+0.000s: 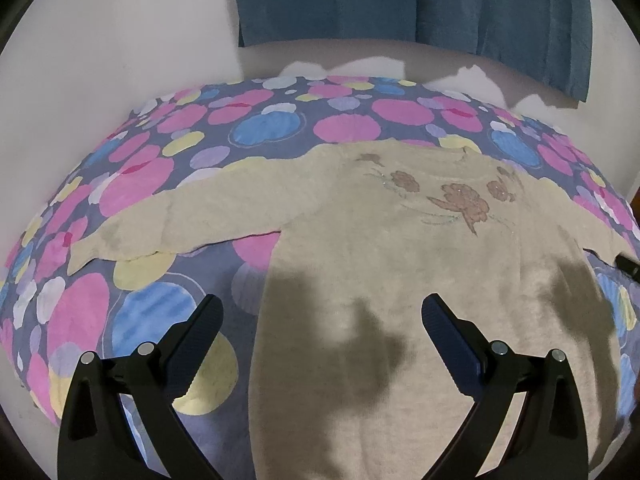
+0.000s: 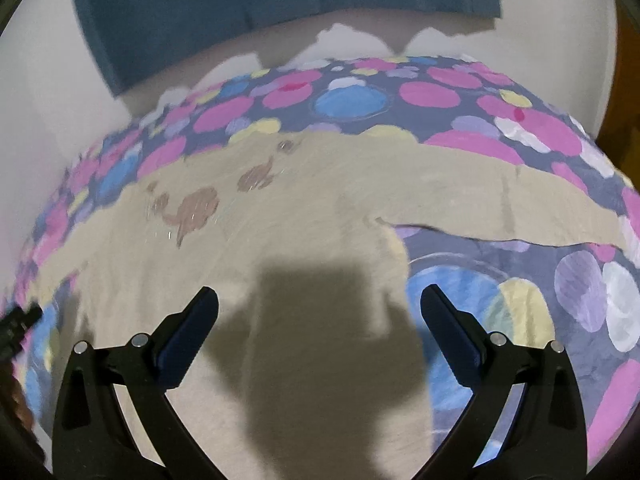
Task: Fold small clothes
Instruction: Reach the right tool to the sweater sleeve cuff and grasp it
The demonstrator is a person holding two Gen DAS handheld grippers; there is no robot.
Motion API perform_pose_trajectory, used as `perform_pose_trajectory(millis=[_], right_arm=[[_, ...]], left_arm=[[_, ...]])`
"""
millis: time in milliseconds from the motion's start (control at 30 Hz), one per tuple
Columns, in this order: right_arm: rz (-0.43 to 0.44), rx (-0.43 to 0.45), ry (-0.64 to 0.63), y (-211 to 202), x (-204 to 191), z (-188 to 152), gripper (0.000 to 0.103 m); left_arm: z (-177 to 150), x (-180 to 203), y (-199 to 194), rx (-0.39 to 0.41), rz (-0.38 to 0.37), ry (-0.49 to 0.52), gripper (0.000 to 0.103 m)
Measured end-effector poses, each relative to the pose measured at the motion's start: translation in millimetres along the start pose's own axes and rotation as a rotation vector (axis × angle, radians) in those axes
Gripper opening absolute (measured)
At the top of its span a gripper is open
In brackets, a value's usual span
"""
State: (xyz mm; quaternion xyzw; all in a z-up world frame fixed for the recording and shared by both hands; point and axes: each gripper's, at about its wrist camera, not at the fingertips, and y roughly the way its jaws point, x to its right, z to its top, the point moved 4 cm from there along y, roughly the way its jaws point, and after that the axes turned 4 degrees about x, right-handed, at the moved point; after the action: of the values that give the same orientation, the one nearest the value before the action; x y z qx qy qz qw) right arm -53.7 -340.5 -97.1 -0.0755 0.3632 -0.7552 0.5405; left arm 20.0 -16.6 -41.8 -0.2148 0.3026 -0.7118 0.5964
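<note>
A cream sweater (image 1: 400, 264) lies flat and face up on a bedspread (image 1: 132, 184) printed with pink, blue, yellow and lilac circles on a grey-violet ground; the spread covers the whole work surface and its far edge runs against a pale wall (image 1: 120, 40); a blue curtain (image 1: 400, 0) hangs down that wall behind the bed, its lower hem ending above the surface; jagged patches of brighter light fall on the wall just above the far edge of the spread.

The sweater has brown flower motifs (image 1: 464, 200) across the chest, and both sleeves are spread outward, one reaching left in the left wrist view, the other (image 2: 500, 204) reaching right in the right wrist view; the fabric looks smooth, with dark shadows of the tools cast on its lower body.

The left gripper (image 1: 322, 316) hovers over the sweater's left side, its jaws spread wide and holding nothing; one finger sits over the spread, the other over the cloth; the right gripper (image 2: 320, 308) likewise stands wide apart and empty, above the sweater's right edge near the armpit; the right wrist view is blurred at its margins.
</note>
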Motion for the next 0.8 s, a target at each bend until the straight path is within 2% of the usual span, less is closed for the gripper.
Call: perform_pose_trajectory(millis=[67,133,167,233,267,333,467,500,533,567,600,667,733,800], right_arm=[[-0.03,0.05,0.039,-9,23,12,0.101],[-0.115,0.14,0.059,-22,51,25,0.101],[-0.131,0.189,0.07,-30,62,30,0.101],[-0.104,0.345,0.11,-54,93,35,0.101],[-0.096,0.383,0.143,-60,109,36,0.101],[-0.124,0.324,0.286,-62,157,36,0.101],[-0.037,0.216,0.654,-46,250,18,0.101],[-0.034,0.2,0.698,-41,265,12,0.1],[-0.046,0.185,0.736,-37,283,8,0.093],[-0.073,0.172,0.757,-32,296,4,0.085],[-0.091,0.163,0.771,-29,304,3,0.07],[-0.115,0.162,0.83,-21,328,-2,0.067],[-0.096,0.15,0.897,-7,347,-7,0.066],[-0.084,0.19,0.935,-4,358,-5,0.065]], left_arm=[[-1,0,3,-0.004,-0.004,0.002,0.099],[-2,-3,8,-0.01,-0.005,-0.002,0.099],[-2,-3,10,-0.012,-0.005,-0.004,0.099],[-3,-5,15,-0.017,-0.004,-0.006,0.099],[-4,-6,17,-0.021,-0.003,-0.006,0.099],[-5,-8,22,-0.028,0.002,-0.008,0.099],[-4,-14,31,-0.042,0.021,-0.016,0.099],[-4,-16,34,-0.047,0.029,-0.023,0.099],[-3,-17,37,-0.05,0.034,-0.026,0.099],[-3,-19,39,-0.053,0.039,-0.03,0.099],[-3,-20,41,-0.055,0.043,-0.033,0.099],[-3,-21,45,-0.065,0.056,-0.034,0.099],[-2,-20,48,-0.069,0.064,-0.03,0.099],[-2,-20,51,-0.072,0.069,-0.028,0.099]])
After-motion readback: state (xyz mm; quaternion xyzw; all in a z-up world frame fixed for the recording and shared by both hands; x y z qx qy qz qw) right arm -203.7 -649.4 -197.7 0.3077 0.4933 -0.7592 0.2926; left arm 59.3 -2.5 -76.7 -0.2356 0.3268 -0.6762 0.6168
